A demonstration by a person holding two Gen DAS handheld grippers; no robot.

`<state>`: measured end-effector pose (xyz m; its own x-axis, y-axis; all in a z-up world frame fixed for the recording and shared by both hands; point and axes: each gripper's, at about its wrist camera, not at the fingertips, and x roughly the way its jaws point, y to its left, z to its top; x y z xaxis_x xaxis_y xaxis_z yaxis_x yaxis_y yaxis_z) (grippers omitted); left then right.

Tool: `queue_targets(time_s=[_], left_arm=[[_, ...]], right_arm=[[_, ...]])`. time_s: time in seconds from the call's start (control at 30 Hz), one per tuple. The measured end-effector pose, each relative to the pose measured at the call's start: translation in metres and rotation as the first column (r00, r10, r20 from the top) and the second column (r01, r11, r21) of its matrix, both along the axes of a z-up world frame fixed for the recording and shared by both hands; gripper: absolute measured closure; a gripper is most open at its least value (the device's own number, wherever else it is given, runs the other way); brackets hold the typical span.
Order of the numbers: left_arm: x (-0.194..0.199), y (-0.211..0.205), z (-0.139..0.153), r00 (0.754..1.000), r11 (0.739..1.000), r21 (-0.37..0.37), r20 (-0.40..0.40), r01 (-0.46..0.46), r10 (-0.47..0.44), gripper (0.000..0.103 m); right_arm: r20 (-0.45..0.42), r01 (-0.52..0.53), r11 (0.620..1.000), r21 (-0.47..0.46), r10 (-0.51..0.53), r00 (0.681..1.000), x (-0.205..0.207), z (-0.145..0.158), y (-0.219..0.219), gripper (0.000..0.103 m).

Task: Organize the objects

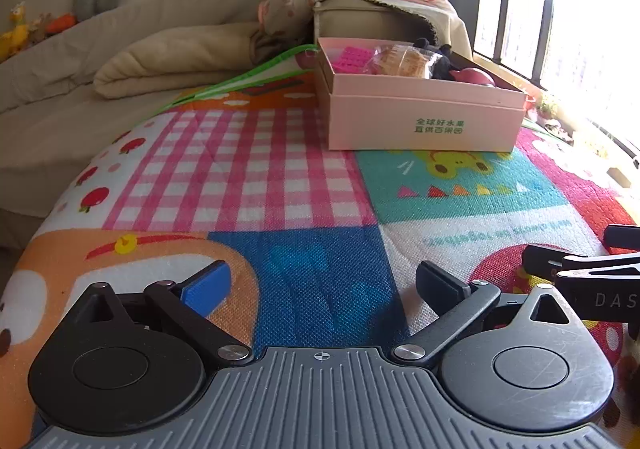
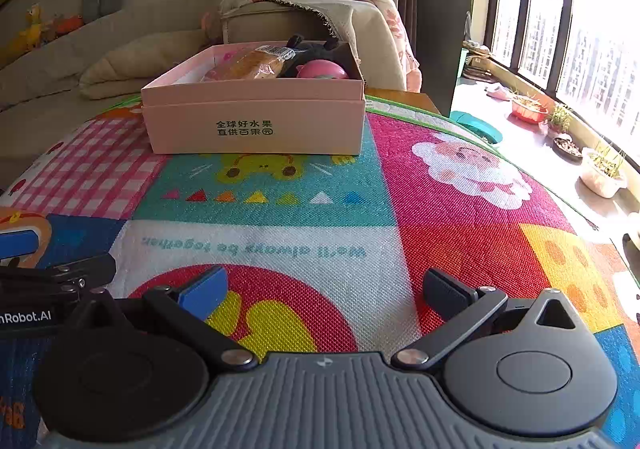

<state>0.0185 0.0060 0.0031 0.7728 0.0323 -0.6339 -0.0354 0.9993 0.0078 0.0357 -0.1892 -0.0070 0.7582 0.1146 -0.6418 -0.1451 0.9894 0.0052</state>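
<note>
Ahead of both empty, wide-open tongs, left tongs [image 1: 322, 285] and right tongs [image 2: 326, 289], the pink box [image 2: 256, 125] lies broadside, nearer the right.

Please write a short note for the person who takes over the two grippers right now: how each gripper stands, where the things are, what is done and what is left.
Left gripper: open, nothing between its fingers, over the play mat.
Right gripper: open and empty too, beside the left one.
Pink box: stands on the mat ahead of both grippers, with no lid on it.
Done: a wrapped bread, a black plush toy, a pink round toy and a pink block piece lie in the box.
Left: no loose object shows on the mat in either view; check outside the views before stopping.
</note>
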Motion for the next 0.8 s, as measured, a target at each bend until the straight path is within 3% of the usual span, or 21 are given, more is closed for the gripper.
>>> queue_targets(time_s=[0.8], left_arm=[[0.0022, -0.0033, -0.0009, 1.000, 1.000, 0.008, 0.000, -0.011, 0.011, 0.000]], right_arm=[[0.009, 0.003, 1.000, 0.003, -0.003, 1.000, -0.0011, -0.0005, 0.0001, 0.000]])
